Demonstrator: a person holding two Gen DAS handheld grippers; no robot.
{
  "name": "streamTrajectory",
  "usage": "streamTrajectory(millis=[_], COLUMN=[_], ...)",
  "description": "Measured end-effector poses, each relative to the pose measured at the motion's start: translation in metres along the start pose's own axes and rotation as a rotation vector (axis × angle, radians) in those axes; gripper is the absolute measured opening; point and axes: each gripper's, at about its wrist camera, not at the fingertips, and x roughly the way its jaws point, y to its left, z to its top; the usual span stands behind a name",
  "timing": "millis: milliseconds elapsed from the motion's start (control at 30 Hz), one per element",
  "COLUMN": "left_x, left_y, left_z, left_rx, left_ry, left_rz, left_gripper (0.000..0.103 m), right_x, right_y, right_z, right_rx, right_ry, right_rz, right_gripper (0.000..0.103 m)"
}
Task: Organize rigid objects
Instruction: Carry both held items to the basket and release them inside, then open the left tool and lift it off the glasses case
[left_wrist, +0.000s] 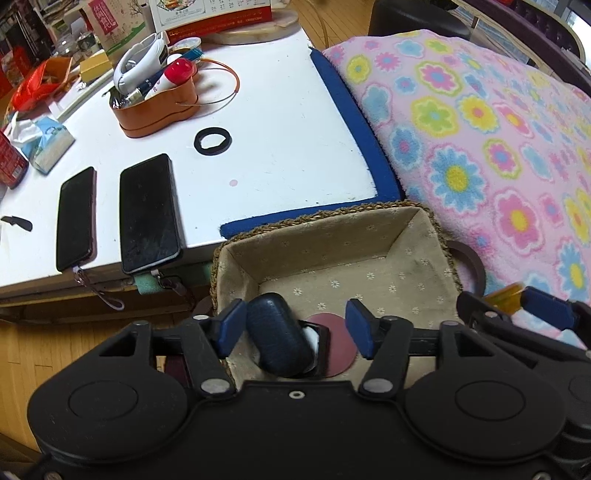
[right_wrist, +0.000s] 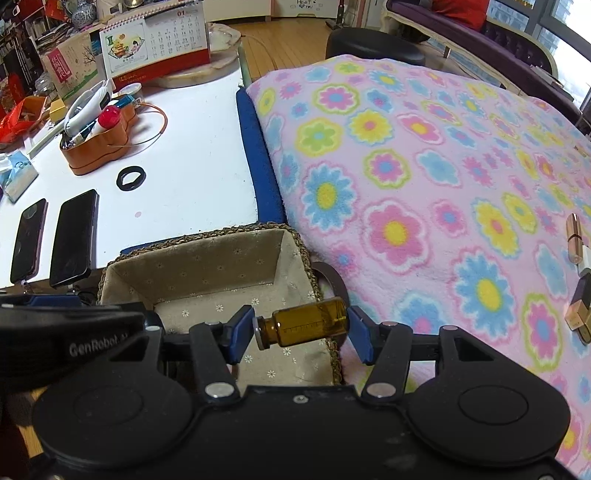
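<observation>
The right gripper is clamping an amber glass vial end to end, its neck against one blue pad and its base against the other, lying crosswise just above the near right corner of the lined wicker basket. The left gripper is hovering over the basket with its jaws standing apart; a dark blue oval case is lying inside, close beside one pad, partly covering a maroon disc.

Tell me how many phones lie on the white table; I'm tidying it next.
2: the larger phone at the near edge, the slimmer phone just left of it, both face up. Clutter behind might hide more.
</observation>
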Motion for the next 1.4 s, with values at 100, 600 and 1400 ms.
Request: streamTrajectory(millis=[100,600,1400], left_x=[0.006,0.021,0.019], left_y=[0.002,0.001,-0.011], left_z=[0.001,0.005,0.001], left_rx=[0.000,-0.013,0.024], left_ry=[0.020,0.097,0.088], left_rz=[0.005,0.002,-0.011], left_gripper=[0.057,0.064,0.072], right_x=[0.005,0.021,-0.006], right_y=[0.002,0.000,-0.027], right_z=[0.004,0.011,0.000], right_rx=[-0.005,-0.025,0.005], right_ry=[0.008,0.037,0.001], right_rz=[-0.002,-0.043,-0.044], right_gripper=[0.057,0.066,0.091])
